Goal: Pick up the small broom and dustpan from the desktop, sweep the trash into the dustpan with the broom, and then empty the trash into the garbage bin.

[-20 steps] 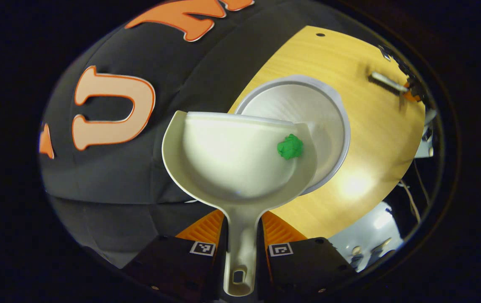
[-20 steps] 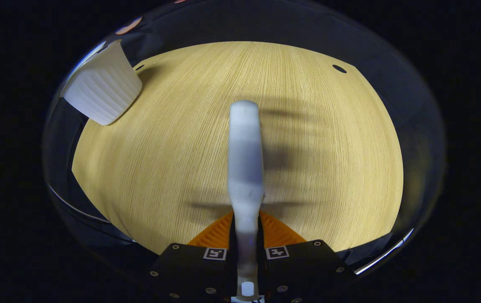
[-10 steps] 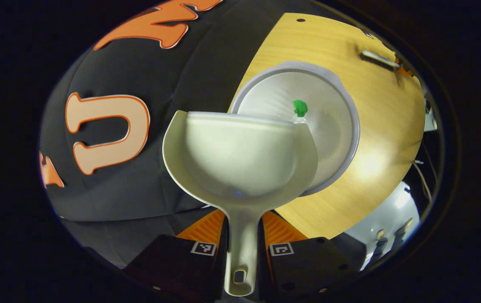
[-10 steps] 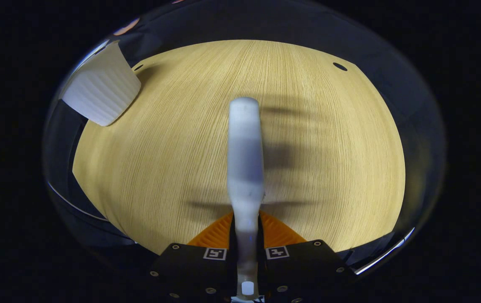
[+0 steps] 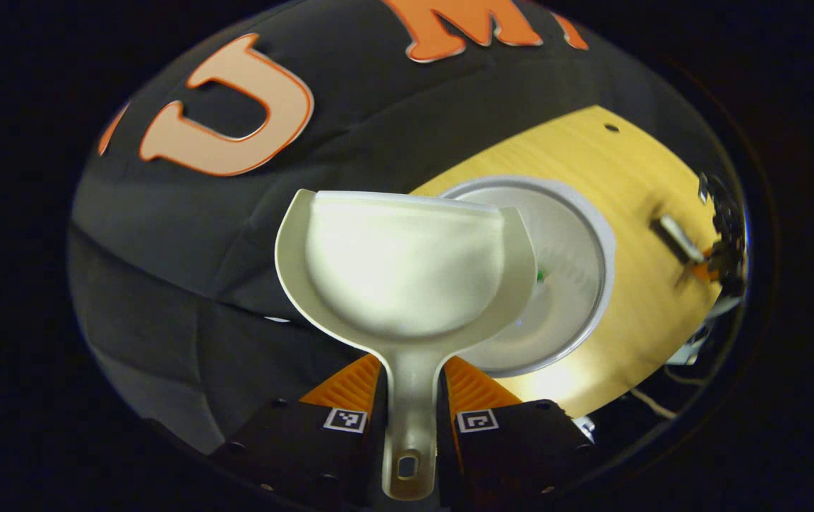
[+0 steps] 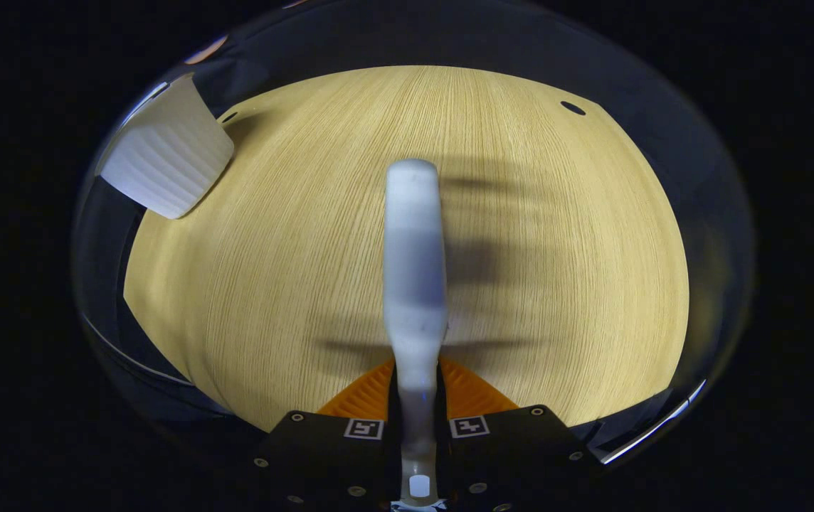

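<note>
In the left gripper view my left gripper [image 5: 410,380] is shut on the handle of a pale dustpan [image 5: 407,263], whose scoop holds nothing and hangs partly over the white round garbage bin [image 5: 581,263]. A sliver of the green trash [image 5: 541,274] shows inside the bin, just past the pan's right edge. In the right gripper view my right gripper [image 6: 418,380] is shut on the handle of the small white broom [image 6: 414,249], held above the wooden desktop [image 6: 556,284]. Farther off in the left gripper view, the broom [image 5: 679,238] shows at the right edge.
The bin [image 6: 165,160] stands at the desktop's far left corner in the right gripper view, next to the black cloth wall. Small round holes [image 6: 573,108] mark the desktop's far edge. The wall [image 5: 186,235] runs behind and left of the dustpan.
The green trash slid off the dustpan and dropped into the bin. The left gripper has tipped back up, so more wall shows. The right gripper and broom have hardly moved.
</note>
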